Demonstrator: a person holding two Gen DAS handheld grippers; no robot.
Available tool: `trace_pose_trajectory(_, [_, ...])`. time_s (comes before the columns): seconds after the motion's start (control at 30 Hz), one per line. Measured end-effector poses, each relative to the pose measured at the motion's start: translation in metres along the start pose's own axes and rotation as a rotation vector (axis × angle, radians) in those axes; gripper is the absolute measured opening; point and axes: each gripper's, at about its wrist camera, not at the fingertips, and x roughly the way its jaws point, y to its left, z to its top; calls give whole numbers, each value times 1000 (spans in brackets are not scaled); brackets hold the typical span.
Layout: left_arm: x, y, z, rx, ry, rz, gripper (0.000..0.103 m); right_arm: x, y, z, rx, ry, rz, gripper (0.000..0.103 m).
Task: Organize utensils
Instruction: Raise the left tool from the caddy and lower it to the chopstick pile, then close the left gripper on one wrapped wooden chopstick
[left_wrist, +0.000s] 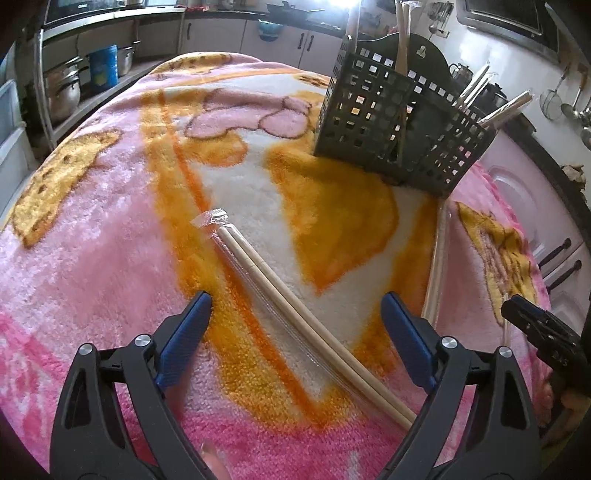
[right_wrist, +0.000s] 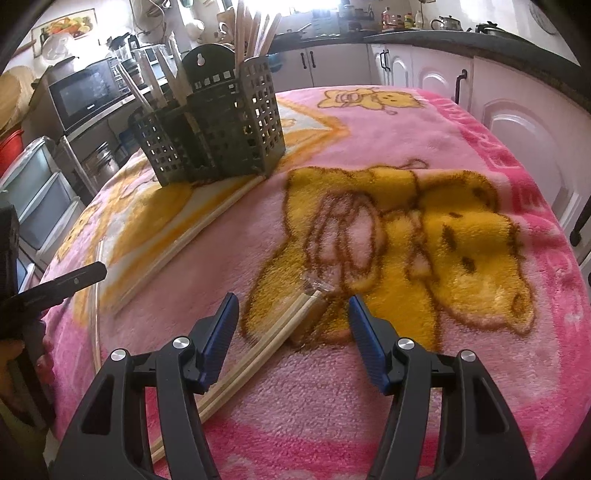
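A dark green perforated utensil holder (left_wrist: 399, 122) (right_wrist: 218, 122) stands on the pink blanket with several chopsticks upright in it. My left gripper (left_wrist: 297, 310) hovers open over a wrapped pair of wooden chopsticks (left_wrist: 288, 295) that lies diagonally between its fingers, untouched by the pads. My right gripper (right_wrist: 293, 314) is also open; another wrapped pair (right_wrist: 266, 339) lies below it, with its tip between the fingers and its length running under the left finger. A third wrapped pair (right_wrist: 192, 236) (left_wrist: 439, 258) rests on the blanket and reaches the holder's base.
A pink and yellow fleece blanket (left_wrist: 110, 221) (right_wrist: 461, 155) covers the table. Kitchen cabinets (right_wrist: 517, 140), a microwave (right_wrist: 85, 96) and pots (left_wrist: 62, 88) surround it. One finger of the other gripper shows at the frame edge in each view: the right gripper's finger (left_wrist: 528, 317) and the left gripper's finger (right_wrist: 74, 278).
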Motion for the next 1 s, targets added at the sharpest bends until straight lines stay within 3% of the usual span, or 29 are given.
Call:
trace_pose_trajectory(0.27, [8,1,8,2,-8,18,82,7,5,0,-21,23,7,51])
trace_pose_trajectory(0.47, [15,1,18,2,-13,47,73,11,9,3,-37,30,-3,40])
trace_pose_trajectory(0.57, [17,2,22,-1,-19,76,60,13,10,5,-43,33,-4,31])
trace_pose_trajectory(0.73, [16,14,28,-31,-29,104,25,15,12,9,-54,36,-4,18])
trace_pose_trajectory(0.9, [15,28,32,-63,-32,82,8,19,13,16,-46,46,18,11])
trace_pose_trajectory(1.0, [16,32,35,-72,-31,70,6,22,13,22,-31,57,42,10])
